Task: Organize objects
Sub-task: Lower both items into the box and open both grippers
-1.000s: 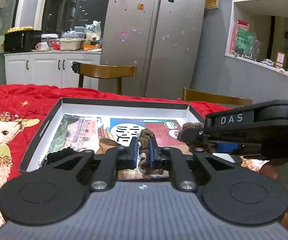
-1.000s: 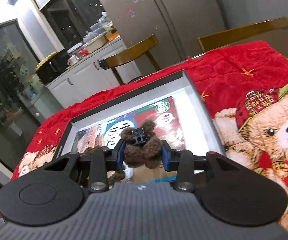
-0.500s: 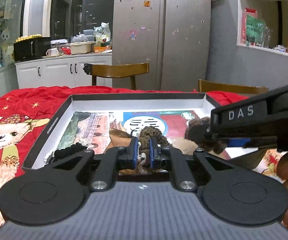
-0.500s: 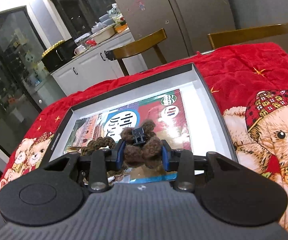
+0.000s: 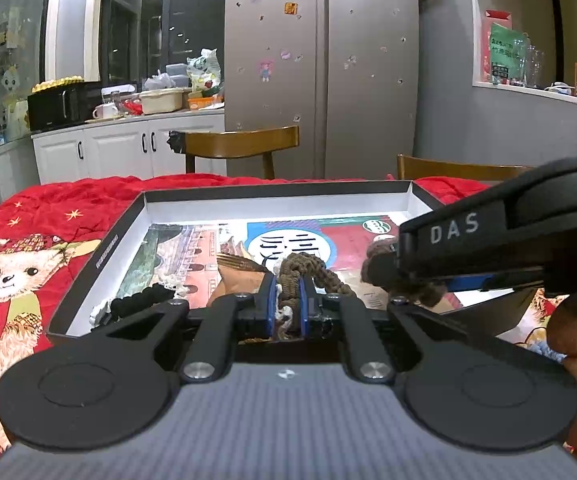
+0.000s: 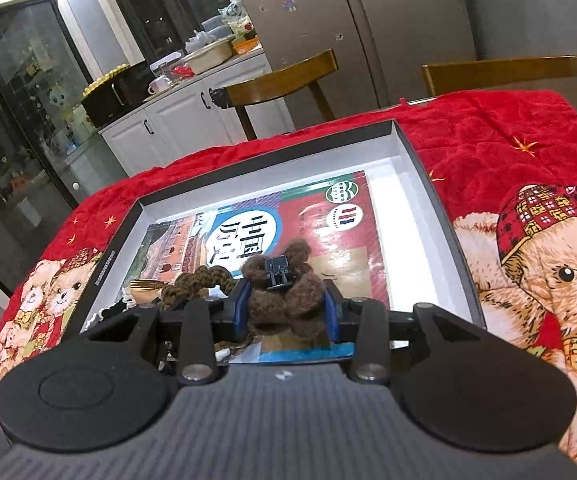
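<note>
My left gripper [image 5: 288, 300] is shut on a brown braided rope [image 5: 308, 268] over the near edge of a shallow black box [image 5: 104, 248]. The rope runs right to a fuzzy brown knitted piece with a black clip [image 6: 276, 272], which my right gripper [image 6: 286, 308] is shut on. In the left wrist view the right gripper [image 5: 392, 268] reaches in from the right with the brown piece [image 5: 380, 256] in it. The rope also shows in the right wrist view [image 6: 196, 282]. The box [image 6: 420, 160] is lined with a printed red and blue sheet [image 6: 348, 240].
A black cord with white lace [image 5: 140, 300] and a brown paper piece [image 5: 236, 276] lie in the box's near left part. The box sits on a red blanket with teddy bears [image 6: 536, 240]. Wooden chairs [image 5: 244, 144] stand behind the table.
Both grippers keep their hold. Both views have tilted up and drawn back a little, so the box sits lower in frame; the right gripper has shifted slightly right in the left view.
</note>
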Demonstrator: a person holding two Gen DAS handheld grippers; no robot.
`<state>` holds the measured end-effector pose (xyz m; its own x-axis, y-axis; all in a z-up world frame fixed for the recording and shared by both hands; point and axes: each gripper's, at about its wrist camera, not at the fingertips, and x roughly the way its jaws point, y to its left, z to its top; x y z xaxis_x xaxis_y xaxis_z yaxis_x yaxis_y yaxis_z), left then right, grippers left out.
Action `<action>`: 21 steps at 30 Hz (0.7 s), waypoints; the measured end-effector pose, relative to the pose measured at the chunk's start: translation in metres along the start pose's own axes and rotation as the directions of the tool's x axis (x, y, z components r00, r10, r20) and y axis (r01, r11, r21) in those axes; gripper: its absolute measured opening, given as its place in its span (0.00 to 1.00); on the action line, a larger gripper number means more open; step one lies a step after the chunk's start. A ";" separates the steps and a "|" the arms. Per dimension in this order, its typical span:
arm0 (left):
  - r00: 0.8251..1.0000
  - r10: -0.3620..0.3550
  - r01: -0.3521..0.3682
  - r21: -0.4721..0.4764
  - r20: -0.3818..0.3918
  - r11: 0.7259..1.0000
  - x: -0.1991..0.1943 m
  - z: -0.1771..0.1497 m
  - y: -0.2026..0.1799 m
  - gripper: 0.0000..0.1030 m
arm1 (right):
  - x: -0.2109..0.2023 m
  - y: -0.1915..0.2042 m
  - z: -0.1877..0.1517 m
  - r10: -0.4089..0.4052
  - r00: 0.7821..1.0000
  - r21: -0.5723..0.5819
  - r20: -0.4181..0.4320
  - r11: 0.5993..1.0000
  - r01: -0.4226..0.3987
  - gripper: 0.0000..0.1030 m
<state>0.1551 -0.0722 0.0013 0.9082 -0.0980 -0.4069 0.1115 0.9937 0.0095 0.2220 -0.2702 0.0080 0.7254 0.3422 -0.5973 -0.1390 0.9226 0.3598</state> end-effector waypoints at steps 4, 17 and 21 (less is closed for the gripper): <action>1.000 -0.008 0.008 -0.008 -0.009 1.000 0.001 0.000 0.001 0.14 | 0.000 0.000 0.000 0.001 1.000 0.000 -0.003 1.000 -0.001 0.39; 0.999 -0.038 0.038 -0.011 -0.018 0.999 0.003 0.000 0.002 0.14 | -0.001 -0.002 0.000 0.010 1.000 0.006 -0.006 1.000 -0.010 0.39; 0.998 -0.045 0.045 -0.022 -0.032 0.999 0.006 0.000 0.004 0.14 | -0.001 0.000 -0.001 -0.001 1.000 0.001 -0.010 1.000 0.001 0.39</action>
<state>0.1608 -0.0690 -0.0008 0.8887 -0.1413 -0.4362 0.1432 0.9893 -0.0287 0.2209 -0.2705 0.0076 0.7186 0.3430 -0.6049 -0.1373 0.9228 0.3601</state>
